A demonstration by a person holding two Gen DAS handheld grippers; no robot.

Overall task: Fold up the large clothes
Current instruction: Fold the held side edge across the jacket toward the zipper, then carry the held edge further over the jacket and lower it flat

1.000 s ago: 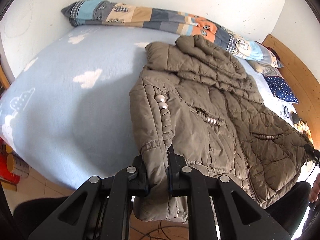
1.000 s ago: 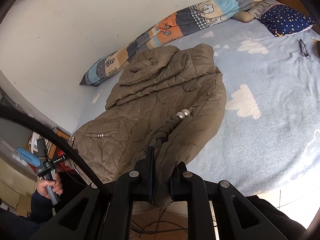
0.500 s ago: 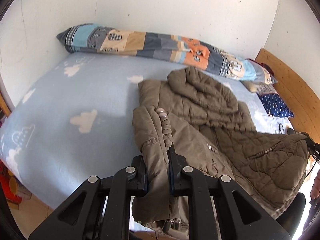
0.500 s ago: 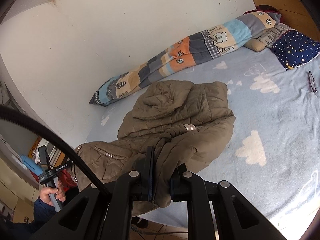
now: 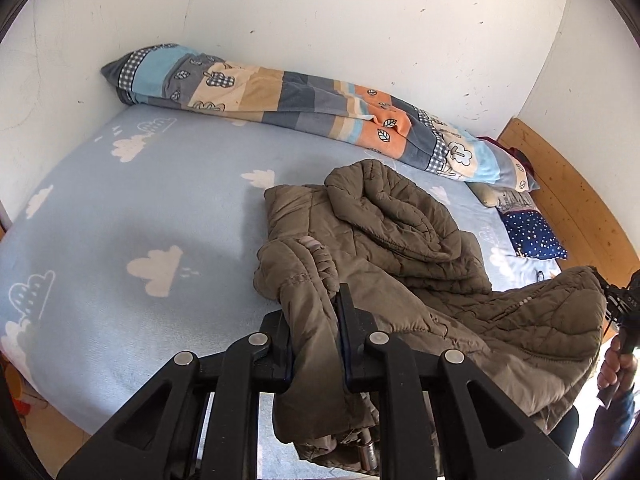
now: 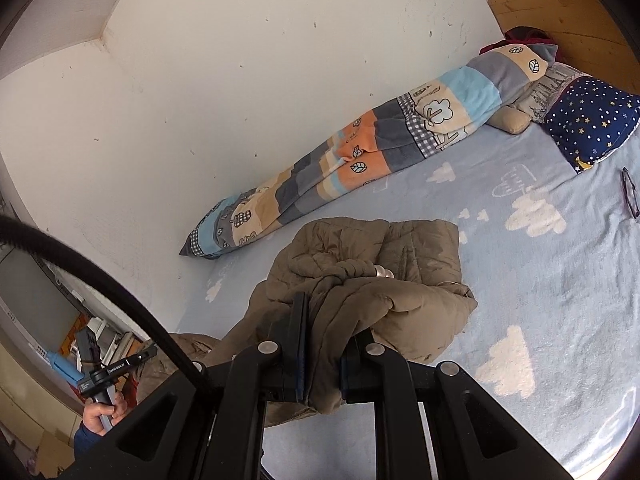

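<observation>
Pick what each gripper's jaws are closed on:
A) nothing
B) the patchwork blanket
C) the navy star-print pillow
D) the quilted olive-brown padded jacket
D: the left gripper and the right gripper each pinch a fold of the quilted olive-brown padded jacket, lifting its near edge off the blue cloud-print bed sheet.

Bright daylight, soft shadows, fisheye-warped dark corners.

A scuffed white plaster wall (image 5: 320, 20) backs a bed with a pale blue cloud-patterned sheet (image 5: 140, 208) and a wooden headboard (image 5: 568, 192).
</observation>
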